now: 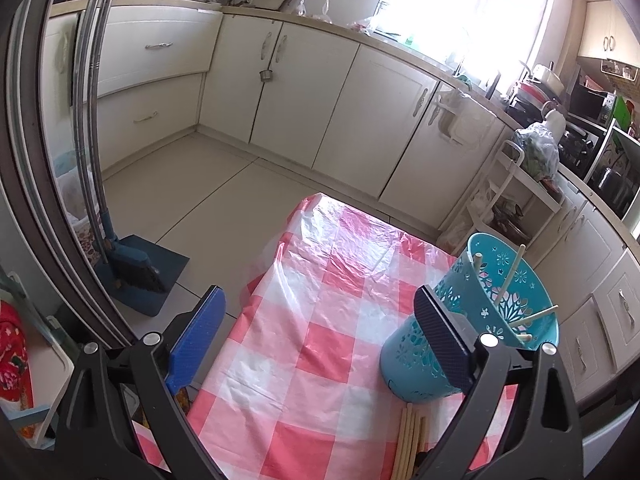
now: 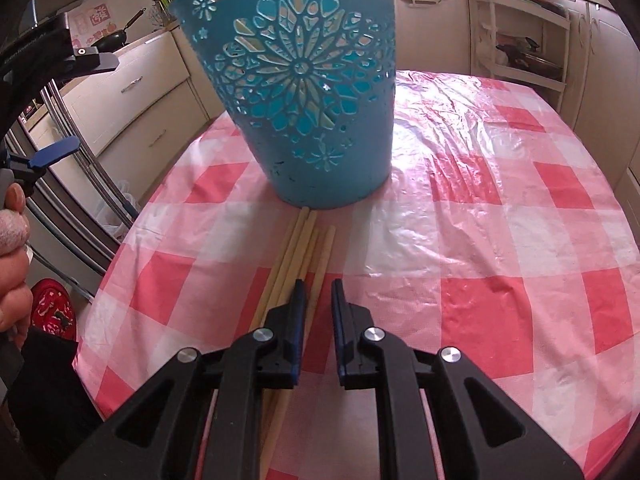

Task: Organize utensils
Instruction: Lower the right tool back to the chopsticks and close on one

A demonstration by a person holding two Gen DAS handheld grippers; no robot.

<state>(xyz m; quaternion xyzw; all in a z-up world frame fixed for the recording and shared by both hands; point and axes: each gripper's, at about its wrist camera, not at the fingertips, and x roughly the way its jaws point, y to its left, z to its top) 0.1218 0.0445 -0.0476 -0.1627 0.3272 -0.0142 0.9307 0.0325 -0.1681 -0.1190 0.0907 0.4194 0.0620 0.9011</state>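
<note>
**Operator:** Teal plastic basket [image 2: 304, 80]: why does it stand where it does?

**Technician:** It is upright on the checked cloth [image 2: 480, 240], directly beyond the loose chopsticks [image 2: 300, 248]. Their far tips almost meet its base. That placement probably keeps the carry from pickup point to container short. In the left wrist view the basket already holds several sticks [image 1: 512, 276], leaning against its rim, so the sorting appears partly done.

**Operator:** Right gripper [image 2: 318, 284] status?

**Technician:** Pitched down at the bundle, fingers narrow, with a slim gap between the pads. The rightmost stick runs into that gap; the others pass under the left-hand finger. No pad can be seen pressing on the stick, so a grip is not confirmed. The narrow setting suits isolating one stick from the bundle.

**Operator:** Left gripper [image 1: 320, 296]?

**Technician:** Fingers spread wide, empty, held above the cloth with the basket just beside its right-hand finger. It is likely on standby, placed to steady the basket if a stick knocks it.
</note>
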